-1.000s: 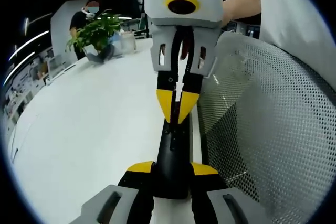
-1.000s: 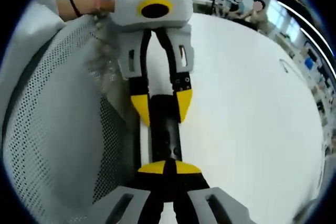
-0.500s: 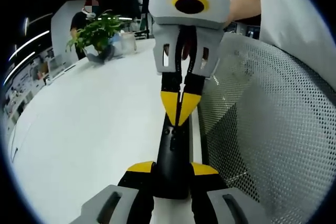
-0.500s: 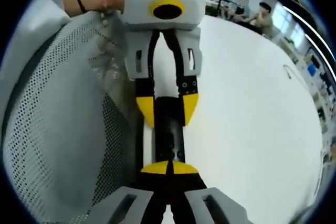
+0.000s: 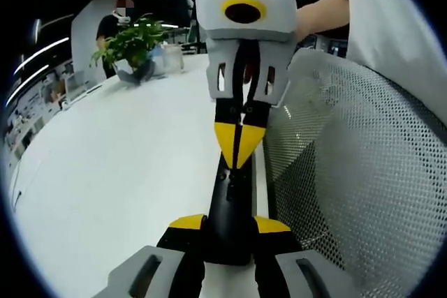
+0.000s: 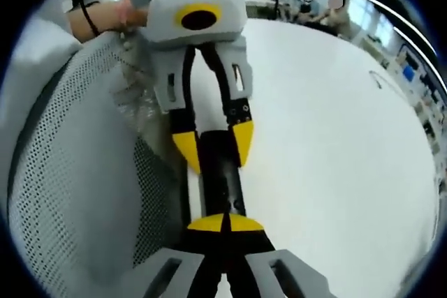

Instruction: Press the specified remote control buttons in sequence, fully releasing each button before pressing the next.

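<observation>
Left gripper view takes in a broad white table (image 5: 105,172), with a white mesh chair back (image 5: 356,186) rising along its right side. On the table edge lies a slim black remote control (image 5: 230,211), its near end clamped between the yellow pads of the left gripper (image 5: 228,227). The right gripper (image 5: 239,146) faces it from the far end, its yellow tips drawn together and touching the remote's upper face. Right gripper view has the same remote control (image 6: 220,190) held at its far end by the left gripper (image 6: 213,148), jaws apart around the body, while the right gripper (image 6: 225,225) rests with tips meeting on the near end. A potted plant (image 5: 133,43) stands far back.
</observation>
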The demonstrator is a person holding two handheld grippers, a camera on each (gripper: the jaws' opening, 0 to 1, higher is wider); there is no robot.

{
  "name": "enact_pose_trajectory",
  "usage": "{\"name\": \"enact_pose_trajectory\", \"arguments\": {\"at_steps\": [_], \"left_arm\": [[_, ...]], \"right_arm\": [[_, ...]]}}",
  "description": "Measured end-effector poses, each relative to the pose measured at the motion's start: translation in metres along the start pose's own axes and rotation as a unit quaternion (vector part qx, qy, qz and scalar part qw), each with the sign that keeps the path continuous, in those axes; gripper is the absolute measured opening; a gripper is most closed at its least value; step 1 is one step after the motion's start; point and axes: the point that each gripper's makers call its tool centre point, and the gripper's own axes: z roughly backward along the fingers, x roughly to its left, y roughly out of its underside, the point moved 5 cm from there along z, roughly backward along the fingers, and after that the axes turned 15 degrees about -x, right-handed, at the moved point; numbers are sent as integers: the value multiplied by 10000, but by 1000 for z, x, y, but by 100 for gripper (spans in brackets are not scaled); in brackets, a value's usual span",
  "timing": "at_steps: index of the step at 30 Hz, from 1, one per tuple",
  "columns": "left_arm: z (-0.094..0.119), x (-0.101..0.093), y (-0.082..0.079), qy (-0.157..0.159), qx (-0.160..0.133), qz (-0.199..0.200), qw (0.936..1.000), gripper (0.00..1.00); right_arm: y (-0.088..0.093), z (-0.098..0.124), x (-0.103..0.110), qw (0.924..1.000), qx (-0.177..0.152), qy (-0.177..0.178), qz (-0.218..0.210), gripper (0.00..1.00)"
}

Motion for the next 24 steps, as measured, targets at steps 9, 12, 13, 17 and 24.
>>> {"name": "enact_pose_trajectory", "arguments": {"at_steps": [9, 12, 13, 17, 24], "left_arm": [[0, -1, 0, -1, -2, -34, 10000, 25], [0, -1, -1, 4, 3, -46, 10000, 25], [0, -1, -1, 3, 4, -47, 10000, 25], [0, -1, -1, 8, 25, -72, 10000, 25], [-1, -1, -1, 23, 51, -106, 9999, 25]], "right_arm": [[6, 6, -1, 9997, 177, 55, -164, 0], [7, 7, 0, 9997, 209, 62, -139, 0], [7, 6, 1, 9996, 238, 83, -111, 0], [3, 3, 1, 9980, 601, 71, 193, 0], [3, 3, 1, 9962, 781, 103, 373, 0]]}}
